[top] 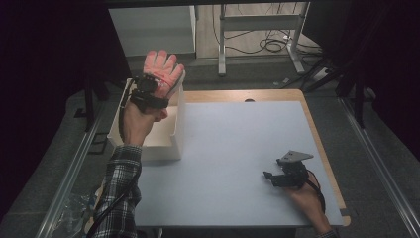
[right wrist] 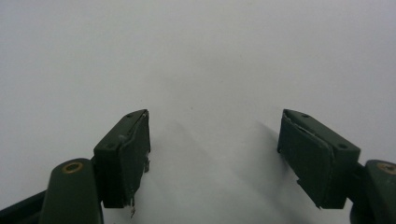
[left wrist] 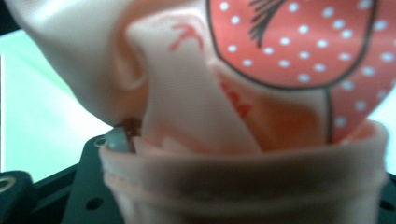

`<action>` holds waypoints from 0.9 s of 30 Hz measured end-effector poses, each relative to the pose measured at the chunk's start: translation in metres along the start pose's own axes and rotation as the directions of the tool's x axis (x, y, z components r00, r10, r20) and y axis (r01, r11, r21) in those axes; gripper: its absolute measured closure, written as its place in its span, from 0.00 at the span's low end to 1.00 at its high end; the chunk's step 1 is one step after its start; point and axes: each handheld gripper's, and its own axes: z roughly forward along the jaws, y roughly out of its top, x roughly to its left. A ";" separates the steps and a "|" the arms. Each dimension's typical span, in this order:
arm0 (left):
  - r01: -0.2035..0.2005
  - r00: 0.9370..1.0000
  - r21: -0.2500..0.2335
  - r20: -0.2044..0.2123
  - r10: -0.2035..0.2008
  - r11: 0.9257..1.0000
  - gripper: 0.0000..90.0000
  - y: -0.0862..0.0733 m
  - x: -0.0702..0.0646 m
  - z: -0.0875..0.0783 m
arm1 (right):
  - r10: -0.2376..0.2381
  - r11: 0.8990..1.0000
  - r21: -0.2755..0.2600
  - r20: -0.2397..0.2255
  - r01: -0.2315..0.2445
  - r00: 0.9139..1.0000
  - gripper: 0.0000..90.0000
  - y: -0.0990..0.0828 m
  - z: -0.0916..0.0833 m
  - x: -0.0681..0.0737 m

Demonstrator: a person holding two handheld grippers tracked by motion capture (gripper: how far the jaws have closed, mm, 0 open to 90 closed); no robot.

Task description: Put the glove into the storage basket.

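Left gripper clamps glove over box; centre it over the opening before letting go. Right gripper wide, empty, on surface.

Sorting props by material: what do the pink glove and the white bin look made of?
Glove: looks like thin woven fabric with a slight sheen; printed white dots, stitched cuff, soft folds. Bin: probably matte white plastic or coated board; its thin stiff walls leave it open.

No readable text, labels, brands or numbers anywhere. Only a printed pattern on the pink glove: white dots, dark outline strokes, small red marks; not lettering.
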 end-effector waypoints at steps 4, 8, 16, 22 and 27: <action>0.039 0.999 0.009 -0.012 -0.039 0.999 0.47 -0.010 0.011 0.010 | 0.000 1.000 -0.002 -0.001 0.000 1.000 0.29 0.000 0.000 0.000; 0.059 0.998 0.024 -0.012 -0.058 0.998 0.47 -0.017 0.014 0.023 | 0.000 1.000 -0.002 -0.002 0.000 1.000 0.29 0.000 0.000 0.000; 0.073 0.997 0.076 -0.018 -0.072 0.994 0.46 -0.026 0.009 0.053 | 0.000 1.000 -0.002 -0.002 0.000 1.000 0.29 0.000 0.000 0.000; 0.096 0.995 0.119 -0.034 -0.093 0.988 0.46 -0.032 0.006 0.074 | 0.000 1.000 -0.002 -0.002 0.000 1.000 0.29 0.000 0.000 0.000; 0.113 0.993 0.166 -0.049 -0.106 0.980 0.46 -0.035 0.007 0.090 | 0.000 1.000 -0.002 -0.002 0.000 1.000 0.28 0.000 0.000 0.000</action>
